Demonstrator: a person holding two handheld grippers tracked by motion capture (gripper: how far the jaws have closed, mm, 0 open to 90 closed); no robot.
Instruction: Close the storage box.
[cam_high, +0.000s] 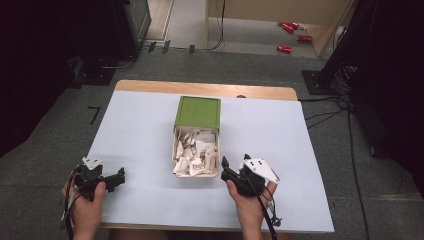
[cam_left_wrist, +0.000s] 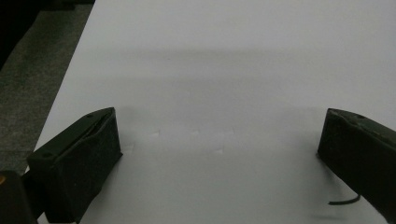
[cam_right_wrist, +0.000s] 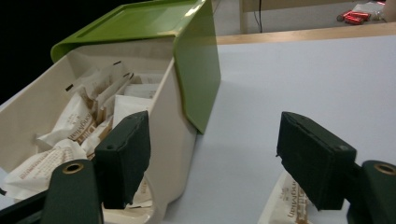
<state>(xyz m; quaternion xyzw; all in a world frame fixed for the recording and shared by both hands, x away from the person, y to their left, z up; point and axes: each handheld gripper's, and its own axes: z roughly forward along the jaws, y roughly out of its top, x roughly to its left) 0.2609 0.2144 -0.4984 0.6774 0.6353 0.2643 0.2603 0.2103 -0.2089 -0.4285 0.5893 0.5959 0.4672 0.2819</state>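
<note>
A green box (cam_high: 198, 111) stands mid-table with its cream drawer (cam_high: 174, 150) pulled out toward me, full of several white sachets (cam_high: 196, 152). My right gripper (cam_high: 235, 161) hovers just right of the drawer's front corner. In the right gripper view the right gripper (cam_right_wrist: 212, 154) is open: one jaw stands before the drawer wall (cam_right_wrist: 170, 135), the other over the table. A loose sachet (cam_right_wrist: 285, 205) lies on the table under that outer jaw, not between the pads. My left gripper (cam_high: 120, 175) rests at the near left. In its own view the left gripper (cam_left_wrist: 219, 140) is open over bare sheet.
A pale sheet (cam_high: 140, 130) covers the table, with a wooden edge (cam_high: 200, 89) at the far side. Beyond it, red objects (cam_high: 290, 35) lie on the floor. Cables (cam_high: 345, 110) run on the floor to the right. The table's left edge (cam_left_wrist: 70, 84) borders grey carpet.
</note>
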